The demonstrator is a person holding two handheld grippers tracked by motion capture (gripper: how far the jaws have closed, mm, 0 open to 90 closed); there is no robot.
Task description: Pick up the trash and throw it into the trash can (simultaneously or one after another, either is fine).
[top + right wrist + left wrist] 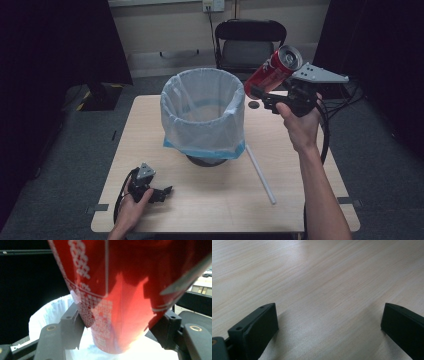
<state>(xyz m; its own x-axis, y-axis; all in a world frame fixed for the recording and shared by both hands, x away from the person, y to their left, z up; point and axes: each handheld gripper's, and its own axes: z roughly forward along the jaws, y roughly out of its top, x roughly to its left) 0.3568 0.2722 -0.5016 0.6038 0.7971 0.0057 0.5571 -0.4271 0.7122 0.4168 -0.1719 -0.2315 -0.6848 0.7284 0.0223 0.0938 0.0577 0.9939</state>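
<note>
While the right gripper [263, 93] clamps the red aluminium drink can [270, 71], centre it over the white-lined bin [202, 115].
Left gripper [165, 191] idles, jaws apart, near the tabletop's [300, 165] front-left corner.

light: dim room, dark sides | glare: bag [50, 312] blown white | blur: can [120, 290] soft, close

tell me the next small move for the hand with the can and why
Probably carry the red can a little further left, over the bin's open mouth, before letting go. The right gripper holds it tilted just beside the bin's right rim, so dropping now might miss.
</note>
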